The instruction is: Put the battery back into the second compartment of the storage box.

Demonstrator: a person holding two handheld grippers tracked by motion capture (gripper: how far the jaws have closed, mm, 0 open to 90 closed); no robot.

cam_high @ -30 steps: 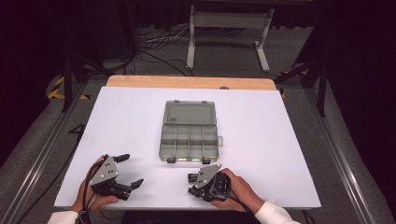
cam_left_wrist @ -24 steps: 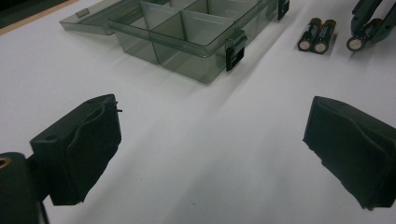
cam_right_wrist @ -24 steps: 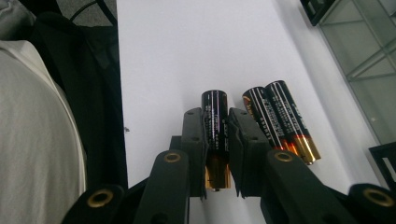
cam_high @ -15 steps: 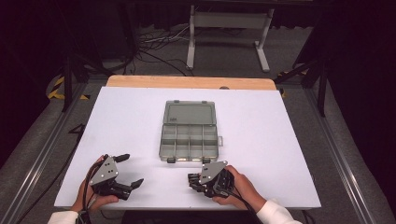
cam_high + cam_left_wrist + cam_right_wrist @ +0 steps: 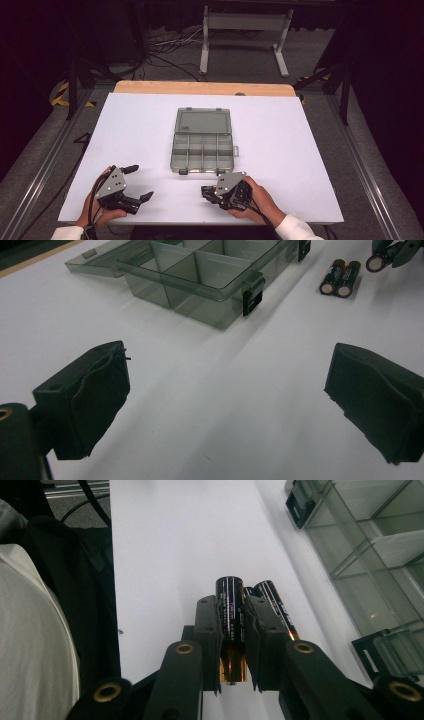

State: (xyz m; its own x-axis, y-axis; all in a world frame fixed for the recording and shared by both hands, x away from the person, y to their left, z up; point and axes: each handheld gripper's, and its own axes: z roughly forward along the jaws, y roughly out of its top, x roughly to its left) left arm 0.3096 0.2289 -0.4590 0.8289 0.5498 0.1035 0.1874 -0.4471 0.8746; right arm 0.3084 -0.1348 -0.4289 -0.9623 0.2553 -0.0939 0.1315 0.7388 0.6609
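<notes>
Three batteries near the tabletop's [image 5: 310, 150] front edge, one battery [image 5: 231, 615] clamped in the right gripper [image 5: 232, 630], two batteries [image 5: 340, 277] lying loose, one open organizer box [image 5: 202, 140] mid-tabletop, left gripper [image 5: 225, 395] spread wide, grasping nothing, at the front-left corner.

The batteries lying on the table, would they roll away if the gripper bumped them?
Probably yes. The two loose batteries are smooth round cylinders lying on their sides on the flat white table, so a sideways nudge would likely roll them. They look hard and stiff. The battery pinched in the right gripper might slip, being glossy.
</notes>
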